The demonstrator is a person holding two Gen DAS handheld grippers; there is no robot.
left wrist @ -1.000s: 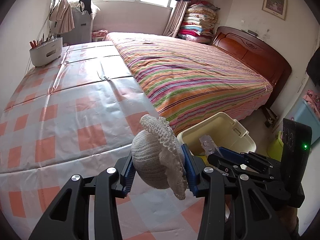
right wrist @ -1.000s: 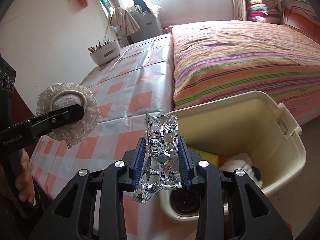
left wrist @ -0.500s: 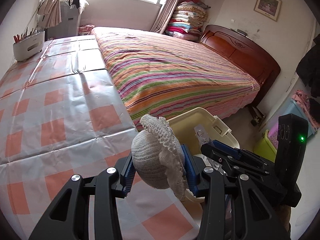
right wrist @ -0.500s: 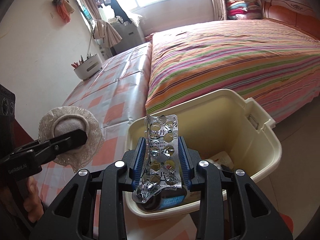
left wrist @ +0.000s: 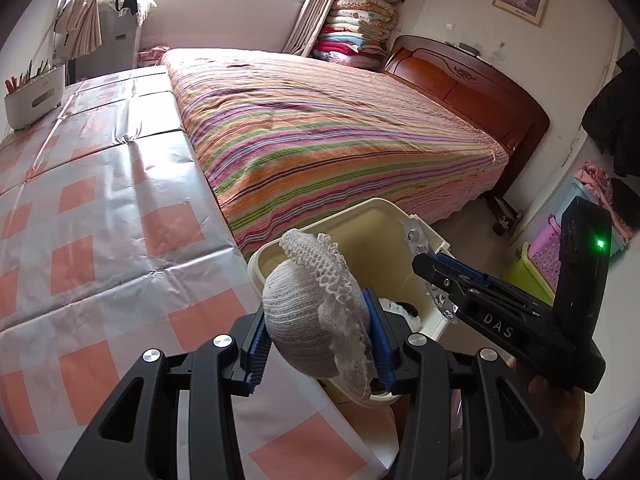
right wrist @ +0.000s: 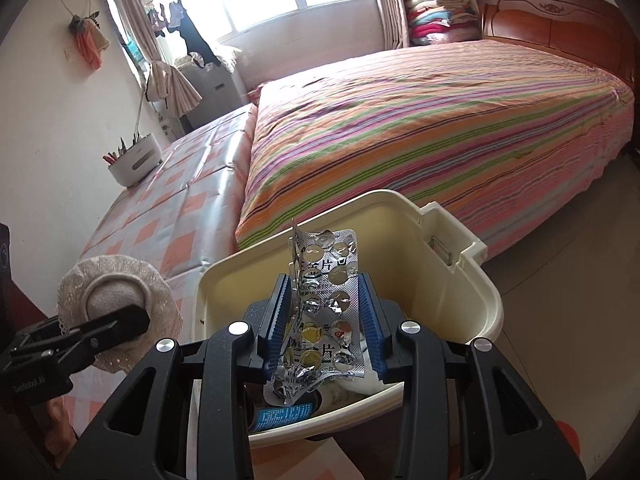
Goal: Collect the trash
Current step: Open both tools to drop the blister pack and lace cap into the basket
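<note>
Left gripper (left wrist: 318, 338) clamped on a lace-edged knit pad (left wrist: 316, 320), beside the cream bin's rim (left wrist: 256, 264). Right gripper (right wrist: 326, 320) pinching a crumpled blister pack (right wrist: 324, 312), poised over the open bin (right wrist: 452, 280).

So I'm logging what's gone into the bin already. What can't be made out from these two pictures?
- Right wrist view: the bin floor is mostly hidden behind the pill sheet and right gripper; only a blue-labelled container peeks out.
- Left wrist view: the knitted hat in the left gripper covers the bin's inside.
- Pill sheet print: too crumpled to read.
</note>
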